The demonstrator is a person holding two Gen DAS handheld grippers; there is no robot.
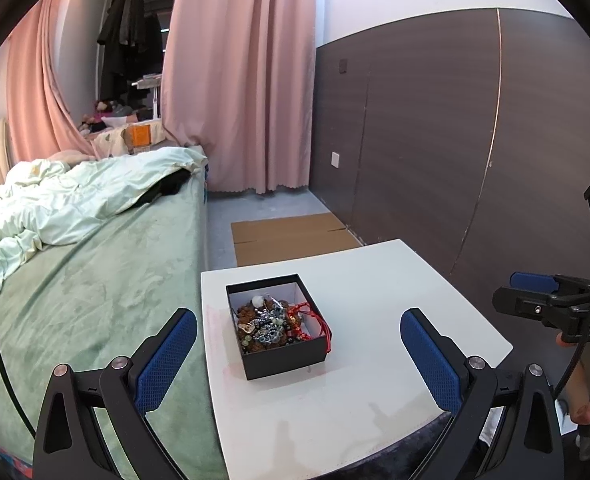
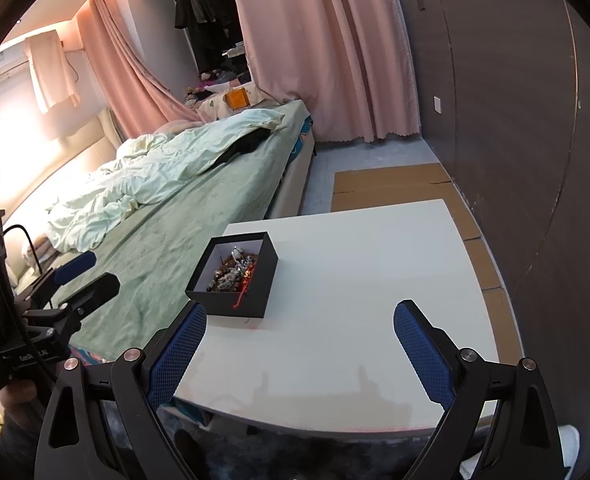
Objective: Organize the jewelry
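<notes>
I see the black box [image 1: 279, 326] of tangled jewelry [image 1: 273, 322] at centre frame on the white tabletop [image 1: 375, 320]. "DAS" reads on the right gripper [image 1: 531, 292] at the right edge. My left gripper [image 1: 297, 360] and the right both have fingers spread wide, empty, touching nothing.

A bedroom in a home. An unmade bed [image 1: 95, 264] with a green sheet and a rumpled pale duvet [image 1: 79, 196] fills the left side. Long pink curtains [image 1: 239, 80] hang to the floor beside a window nook where dark clothes [image 1: 129, 36] hang on a rail. A dark wood-panelled wall [image 1: 455, 140] carries a white socket [image 1: 335, 159]. Flattened cardboard [image 1: 291, 236] lies on the grey floor.
</notes>
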